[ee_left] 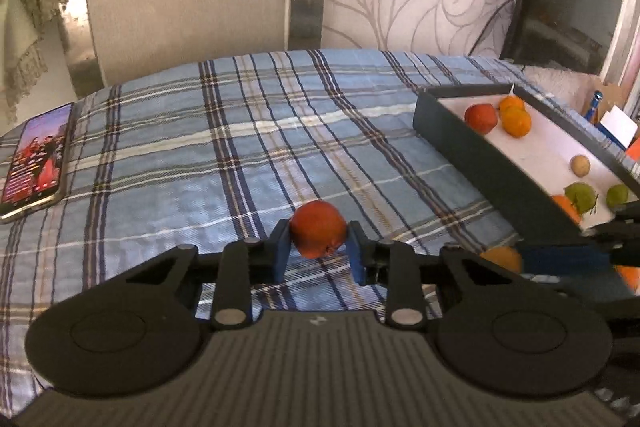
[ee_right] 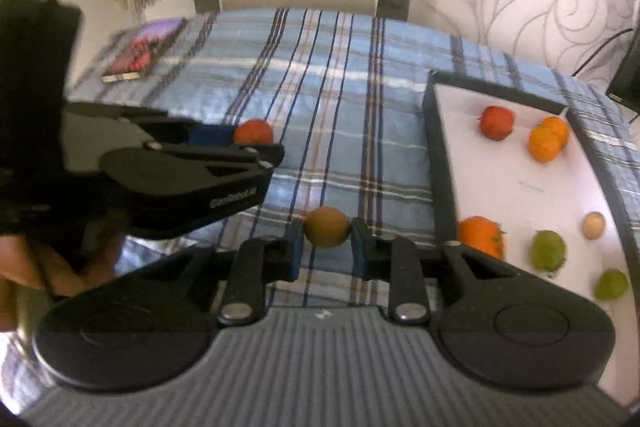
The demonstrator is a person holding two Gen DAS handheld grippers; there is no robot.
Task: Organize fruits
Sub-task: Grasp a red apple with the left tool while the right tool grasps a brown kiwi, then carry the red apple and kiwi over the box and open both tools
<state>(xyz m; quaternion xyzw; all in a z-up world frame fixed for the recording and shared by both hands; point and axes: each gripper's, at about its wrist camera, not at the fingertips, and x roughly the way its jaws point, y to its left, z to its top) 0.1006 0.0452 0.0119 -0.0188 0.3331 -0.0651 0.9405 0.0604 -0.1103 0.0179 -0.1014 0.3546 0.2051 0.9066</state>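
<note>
Left of the tray (ee_right: 440,163), left gripper (ee_left: 319,251) jaws pinched a red fruit (ee_left: 318,233) and right gripper (ee_right: 327,247) jaws a brown fruit (ee_right: 327,233), likely for boxing.

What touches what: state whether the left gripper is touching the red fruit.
Touching. The left wrist view shows the left gripper with both blue pads pressed against the sides of the red fruit, no gap visible.
</note>
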